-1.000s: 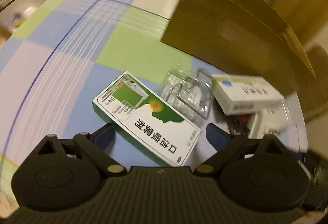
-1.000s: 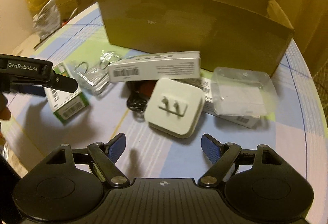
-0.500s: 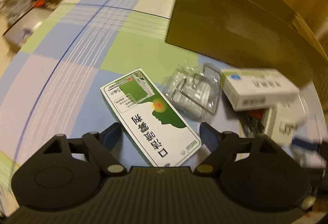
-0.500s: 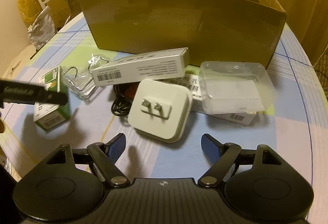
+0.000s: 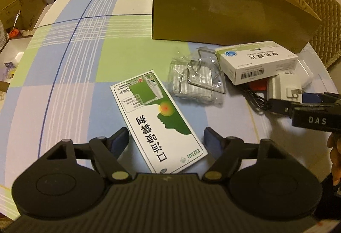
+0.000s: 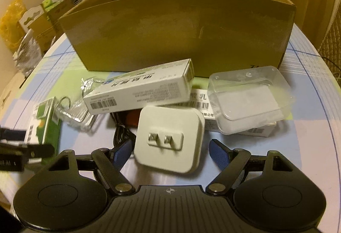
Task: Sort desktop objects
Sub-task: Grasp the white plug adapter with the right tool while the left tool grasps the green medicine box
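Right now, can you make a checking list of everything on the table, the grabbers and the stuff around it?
Surface: round table with checked cloth.
Job's things: green-and-white box lying flat; white plug adapter, prongs up; white medicine box; clear plastic tray; bagged metal hooks; open cardboard box behind.
Clutter: nothing seen.
Grippers: left gripper has just been closing around the green-and-white box, pads not touching; right gripper open around the adapter.
Cables: black cable.
Surroundings: cartons, chair.
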Available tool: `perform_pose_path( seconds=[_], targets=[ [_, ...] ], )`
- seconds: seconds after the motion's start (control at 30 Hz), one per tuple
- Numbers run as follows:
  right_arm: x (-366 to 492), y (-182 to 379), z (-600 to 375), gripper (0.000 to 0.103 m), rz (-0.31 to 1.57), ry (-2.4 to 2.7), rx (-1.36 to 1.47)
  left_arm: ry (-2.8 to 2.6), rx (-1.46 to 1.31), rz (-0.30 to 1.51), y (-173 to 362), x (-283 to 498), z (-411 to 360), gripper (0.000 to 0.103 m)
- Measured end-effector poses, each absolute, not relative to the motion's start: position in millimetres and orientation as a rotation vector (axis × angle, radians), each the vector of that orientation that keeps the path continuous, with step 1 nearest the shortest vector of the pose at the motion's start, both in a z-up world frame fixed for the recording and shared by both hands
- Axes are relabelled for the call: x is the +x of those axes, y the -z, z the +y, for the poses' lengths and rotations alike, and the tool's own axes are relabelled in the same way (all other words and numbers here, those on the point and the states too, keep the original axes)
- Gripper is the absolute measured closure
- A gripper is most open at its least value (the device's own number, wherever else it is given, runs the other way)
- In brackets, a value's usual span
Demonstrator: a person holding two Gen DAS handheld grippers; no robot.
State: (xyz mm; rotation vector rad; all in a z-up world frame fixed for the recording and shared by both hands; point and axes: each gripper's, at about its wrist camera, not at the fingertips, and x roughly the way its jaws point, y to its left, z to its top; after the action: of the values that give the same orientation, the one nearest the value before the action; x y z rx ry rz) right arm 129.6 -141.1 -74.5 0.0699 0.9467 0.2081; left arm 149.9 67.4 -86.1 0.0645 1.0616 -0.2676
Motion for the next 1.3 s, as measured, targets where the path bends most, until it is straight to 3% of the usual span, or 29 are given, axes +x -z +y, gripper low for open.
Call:
perform_pose_path(
  seconds=[0.07,0.1,0.13,0.47,1.07,1.13,1.3],
  targets=[
    [132.3,73.8,-140.4,0.028,0.949,-0.199,0.068,0.261,0.070,1.061,87.7,149.0,67.2,0.029],
    [132.7,72.9,-140.6,0.037,0.951,-0.202,0.068,0.264,0.073,1.062,89.0,149.0,66.6,0.029],
    [132.7,72.0,-141.4,0.039,0.954,-0.207,0.069,0.267,0.074,1.063,89.8,148.8,66.3,0.029],
    [107.1,66.2,-153.2,0.040,1.024,-0.271,-0.015,0.322,0.089,1.073,85.8,135.1,66.7,0.039],
    [71.0,68.4,-172.0,0.039,1.018,-0.227,-0.076,0.307,0.083,1.035,87.6,107.9,57.1,0.039],
    [70.1,68.9,-172.9,0.038,1.009,-0.224,-0.073,0.304,0.086,1.037,87.7,109.6,55.8,0.049],
    [68.1,67.8,-177.3,0.037,0.990,-0.217,-0.039,0.305,0.120,1.028,84.7,107.9,55.7,0.052]
  ],
)
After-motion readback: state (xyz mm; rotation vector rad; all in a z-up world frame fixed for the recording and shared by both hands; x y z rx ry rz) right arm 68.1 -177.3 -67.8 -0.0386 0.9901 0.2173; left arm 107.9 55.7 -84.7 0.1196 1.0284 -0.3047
